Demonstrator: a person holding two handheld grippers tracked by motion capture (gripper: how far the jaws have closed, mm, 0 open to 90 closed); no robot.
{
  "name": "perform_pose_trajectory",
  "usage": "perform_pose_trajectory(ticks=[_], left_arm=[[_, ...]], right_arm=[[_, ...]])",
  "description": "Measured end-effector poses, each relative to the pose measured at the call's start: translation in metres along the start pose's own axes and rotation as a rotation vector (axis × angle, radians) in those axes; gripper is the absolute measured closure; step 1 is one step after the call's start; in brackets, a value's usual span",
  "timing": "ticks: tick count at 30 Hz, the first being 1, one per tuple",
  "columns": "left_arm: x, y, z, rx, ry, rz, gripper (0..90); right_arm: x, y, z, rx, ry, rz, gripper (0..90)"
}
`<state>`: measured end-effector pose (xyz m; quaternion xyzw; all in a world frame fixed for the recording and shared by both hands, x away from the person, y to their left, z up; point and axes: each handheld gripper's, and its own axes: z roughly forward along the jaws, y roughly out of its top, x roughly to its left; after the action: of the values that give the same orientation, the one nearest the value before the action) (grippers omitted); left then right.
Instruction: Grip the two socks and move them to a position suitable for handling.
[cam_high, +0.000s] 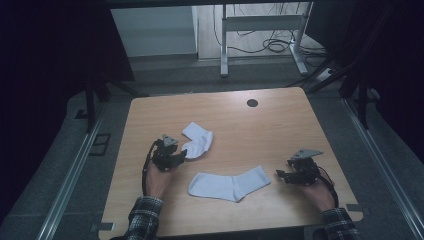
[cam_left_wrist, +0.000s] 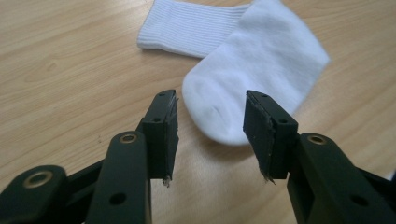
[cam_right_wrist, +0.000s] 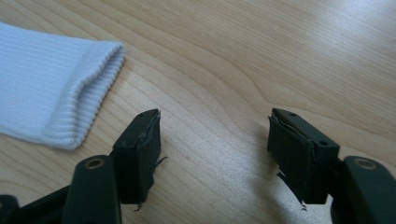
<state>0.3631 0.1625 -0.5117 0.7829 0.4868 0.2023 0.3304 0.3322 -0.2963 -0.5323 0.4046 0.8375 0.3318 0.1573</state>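
Left gripper (cam_left_wrist: 210, 135) open, folded sock's (cam_left_wrist: 252, 79) toe just ahead.

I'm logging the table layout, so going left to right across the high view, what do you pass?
Left gripper → folded white sock → flat white sock → right gripper, all on the wooden table.
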Motion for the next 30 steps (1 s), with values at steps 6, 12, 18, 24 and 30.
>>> perform_pose_trajectory(ticks=[6, 12, 18, 24, 30], left_arm=[[0.001, -0.003, 0.018, 0.045, 0.024, -0.021, 57.1], [-0.002, -0.003, 0.02, 0.063, -0.018, -0.035, 80.0], [-0.008, 0.017, 0.003, -0.003, -0.059, -0.019, 85.4], [-0.027, 0.048, -0.015, -0.056, -0.095, 0.047, 85.4], [-0.05, 0.078, -0.026, -0.091, -0.113, 0.113, 85.4]], right_arm=[[0.002, -0.001, 0.002, -0.011, 0.003, 0.0, 29.3], [0.003, -0.002, 0.003, -0.019, 0.002, 0.0, 27.0], [0.004, -0.002, 0.003, -0.026, 0.001, 0.001, 26.2], [0.005, -0.003, 0.004, -0.027, 0.0, 0.0, 24.4], [0.006, -0.003, 0.005, -0.029, -0.001, 0.002, 23.1]])
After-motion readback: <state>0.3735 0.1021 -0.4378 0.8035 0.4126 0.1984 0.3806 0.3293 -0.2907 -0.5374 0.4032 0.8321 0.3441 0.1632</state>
